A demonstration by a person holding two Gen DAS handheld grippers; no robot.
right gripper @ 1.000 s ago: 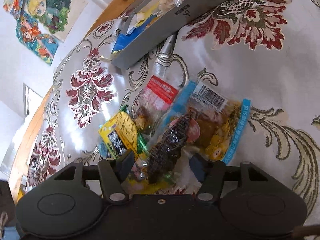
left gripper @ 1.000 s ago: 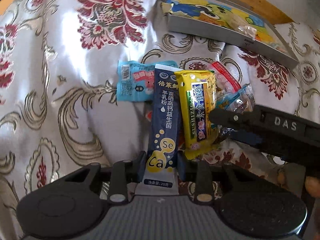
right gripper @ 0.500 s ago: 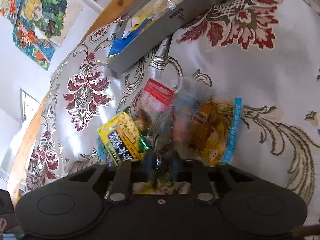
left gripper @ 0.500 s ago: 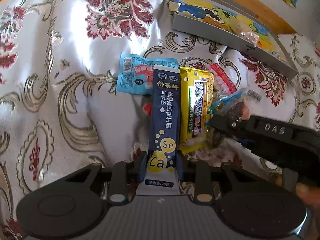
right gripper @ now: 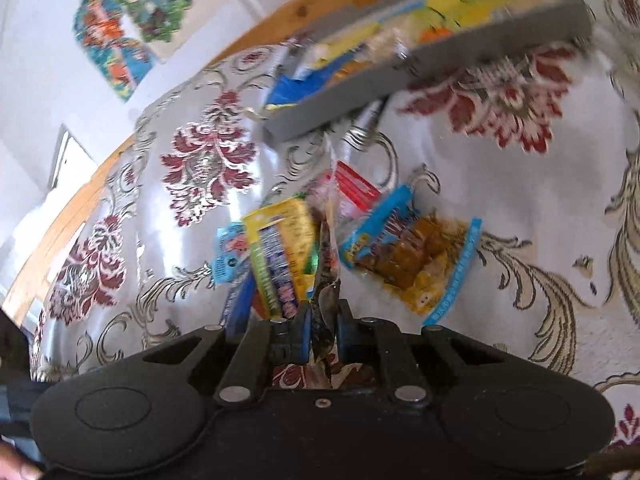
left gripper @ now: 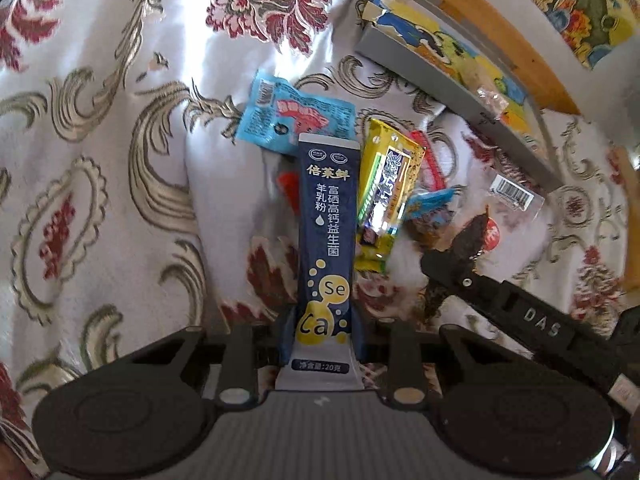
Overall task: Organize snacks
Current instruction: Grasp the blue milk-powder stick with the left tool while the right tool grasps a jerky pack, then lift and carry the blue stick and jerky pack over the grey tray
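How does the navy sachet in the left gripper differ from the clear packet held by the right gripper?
The navy sachet is opaque and printed with white and yellow text; the clear packet shows its dark contents. The sachet is a flat, straight strip, while the packet looks crumpled and irregular. Each is clamped at one end, by the left gripper and right gripper.

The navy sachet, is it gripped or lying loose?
Gripped: the left gripper's jaws are closed on the navy sachet's lower end.

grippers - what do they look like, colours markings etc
Both are matte black plastic. Each has two round discs on its body, angled linkage bars with silver pivot screws, and blue-padded fingers. The left gripper has a ribbed grey panel at its base. The right gripper carries white "DAS" lettering on its side, readable in the left wrist view.
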